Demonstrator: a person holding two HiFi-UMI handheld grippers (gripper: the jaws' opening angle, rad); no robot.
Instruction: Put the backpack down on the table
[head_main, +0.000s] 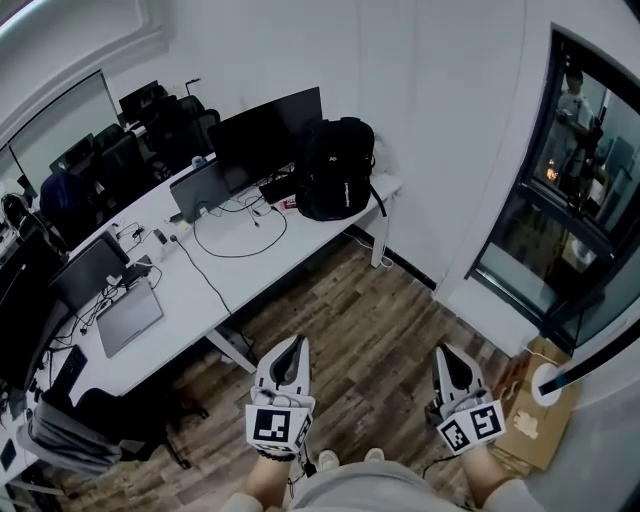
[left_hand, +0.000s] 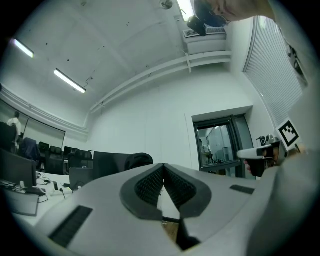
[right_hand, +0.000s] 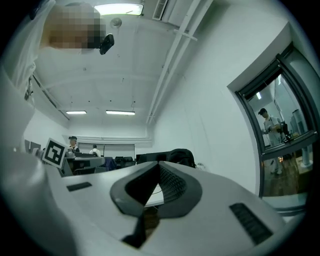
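One backpack (head_main: 338, 170) upright on table (head_main: 176, 300)

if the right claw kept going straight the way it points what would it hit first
Nothing near the shut right claw; the way looks free across the room. Farther on, probably the black fabric backpack standing on the long white table, though depth is unclear.

you're in an office: a long white desk (head_main: 232, 276) carries monitors (head_main: 268, 135), a laptop (head_main: 128, 316) and looping cables (head_main: 240, 256), with black office chairs (head_main: 185, 125) behind it and wood-look flooring (head_main: 370, 310) underfoot.
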